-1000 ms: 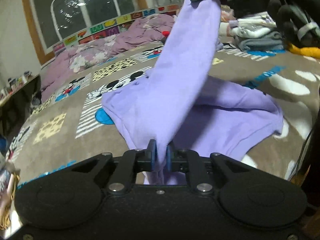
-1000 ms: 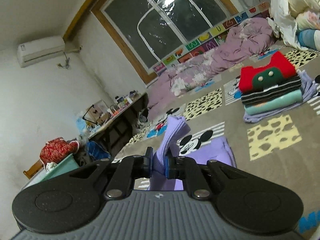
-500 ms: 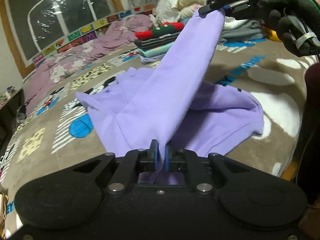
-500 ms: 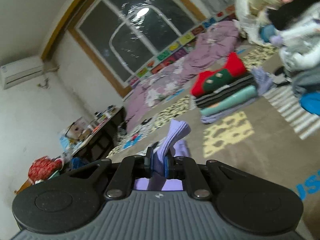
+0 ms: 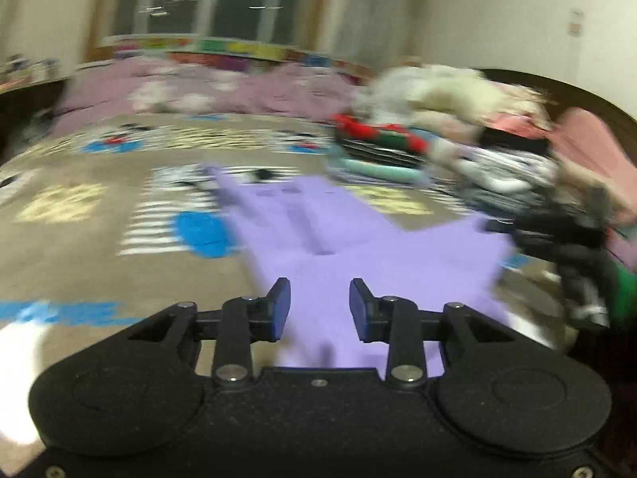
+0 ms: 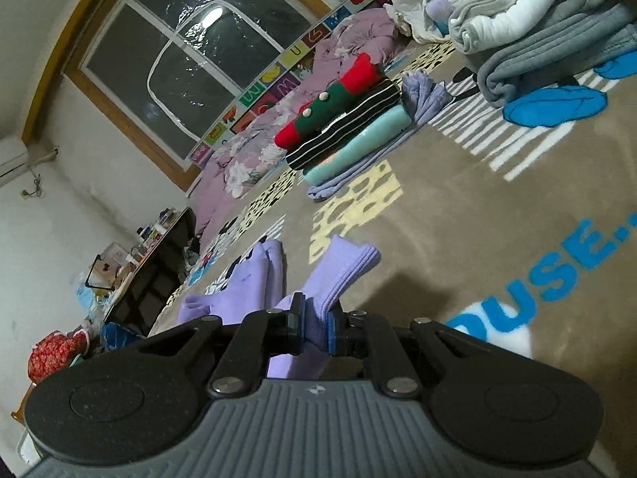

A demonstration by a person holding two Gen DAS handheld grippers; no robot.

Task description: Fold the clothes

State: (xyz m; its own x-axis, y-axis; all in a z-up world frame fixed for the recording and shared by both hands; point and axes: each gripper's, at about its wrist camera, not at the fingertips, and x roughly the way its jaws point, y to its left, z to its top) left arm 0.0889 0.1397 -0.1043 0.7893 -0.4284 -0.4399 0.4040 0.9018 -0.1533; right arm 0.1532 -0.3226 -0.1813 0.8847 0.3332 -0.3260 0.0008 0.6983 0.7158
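Note:
A lilac garment [image 5: 338, 247] lies flat on the patterned blanket [image 5: 79, 271]; the left wrist view is blurred by motion. My left gripper [image 5: 319, 306] is open just above the garment's near edge, holding nothing. My right gripper [image 6: 314, 324] is shut on the garment's ribbed cuff [image 6: 342, 271], low over the blanket; the rest of the garment [image 6: 247, 286] lies to its left. The right gripper [image 5: 557, 239] also shows in the left wrist view at the garment's right corner.
A stack of folded clothes [image 6: 346, 119] with a red and green top stands behind the garment. A grey and white pile [image 6: 529, 28] lies at the right. A purple duvet [image 6: 254, 155] lies along the window wall. A cluttered desk [image 6: 147, 255] stands at the left.
My left gripper has opened and let go of the lilac garment. The raised fold has come down flat on the blanket. My right gripper has dropped low, still shut on the cuff.

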